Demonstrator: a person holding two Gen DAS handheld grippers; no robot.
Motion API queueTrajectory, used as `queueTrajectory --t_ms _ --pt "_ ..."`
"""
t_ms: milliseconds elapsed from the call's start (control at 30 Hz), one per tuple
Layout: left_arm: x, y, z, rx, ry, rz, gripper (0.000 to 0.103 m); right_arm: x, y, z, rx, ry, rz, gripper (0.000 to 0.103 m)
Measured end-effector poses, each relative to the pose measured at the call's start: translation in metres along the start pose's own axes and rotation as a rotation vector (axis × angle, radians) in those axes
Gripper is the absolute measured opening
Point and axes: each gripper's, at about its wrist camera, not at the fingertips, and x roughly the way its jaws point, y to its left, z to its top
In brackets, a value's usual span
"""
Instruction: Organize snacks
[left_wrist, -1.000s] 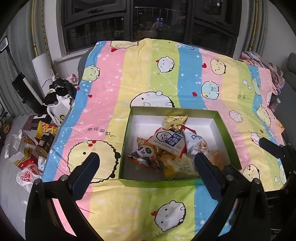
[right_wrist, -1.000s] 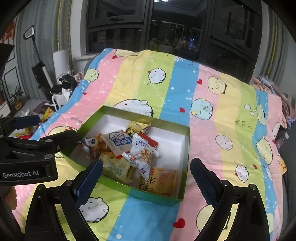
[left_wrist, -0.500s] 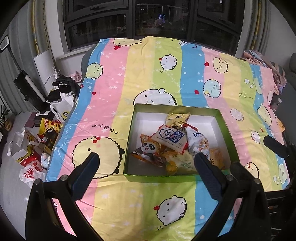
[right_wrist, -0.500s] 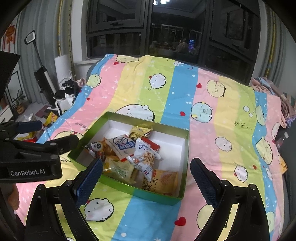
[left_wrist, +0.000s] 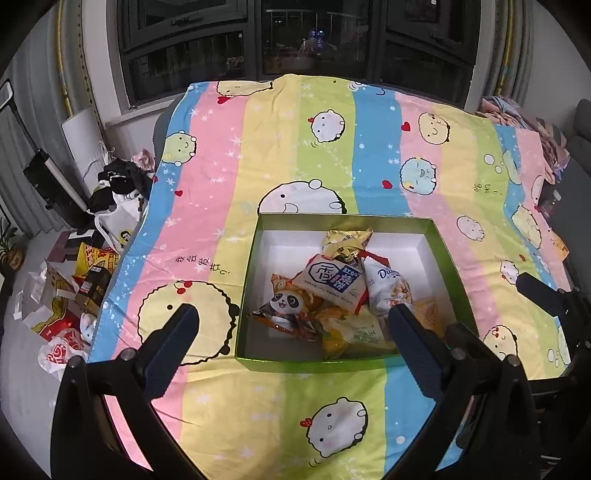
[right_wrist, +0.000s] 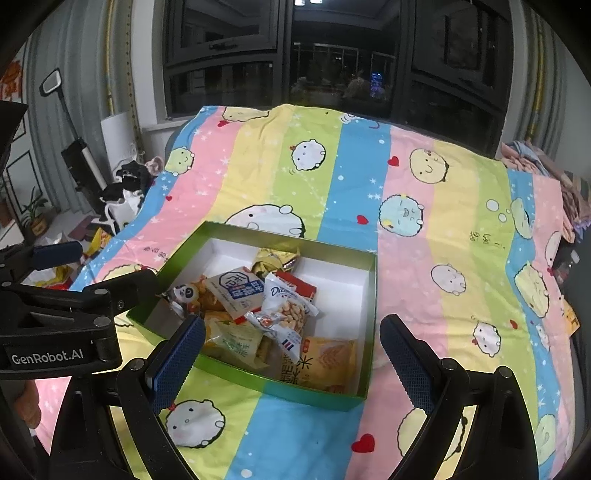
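Both grippers have drawn back and upward over the last second, so the green box (left_wrist: 351, 363) now sits lower and farther off in each view. Your left gripper (left_wrist: 291, 325) and right gripper (right_wrist: 291, 339) both hang above the near edge of the box with jaws spread wide and nothing between them.

The snacks lie heaped inside the box, on the striped bedspread (left_wrist: 229, 192): a panda packet (left_wrist: 284, 306), a white-and-blue packet (left_wrist: 332, 282), a peanut bag (right_wrist: 284, 314), a yellow-green packet (right_wrist: 236, 341) and an orange cracker packet (right_wrist: 325, 363), most of them overlapping.

Hazards from this position:
- Overlap. Closing on one packet will probably catch the edge of its neighbour and drag both.
- Slippery film. A pinch on a puffed bag may slide off or crush the contents; aim for a sealed seam.
- Soft support. Downward pressure on the bedding may tilt the box and shift the heap.
- Collision. The two grippers are near each other at the left of the box; enter one at a time.
- More packets lie on the floor (left_wrist: 22, 369) beside the bed, easily missed.
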Motion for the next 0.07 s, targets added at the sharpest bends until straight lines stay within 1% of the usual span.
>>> queueTrajectory --t_ms 67 --pt "0.0013 0.0000 0.0011 0.003 0.001 0.011 0.102 0.0000 -0.0001 0.0001 0.000 -0.001 0.000 0.095"
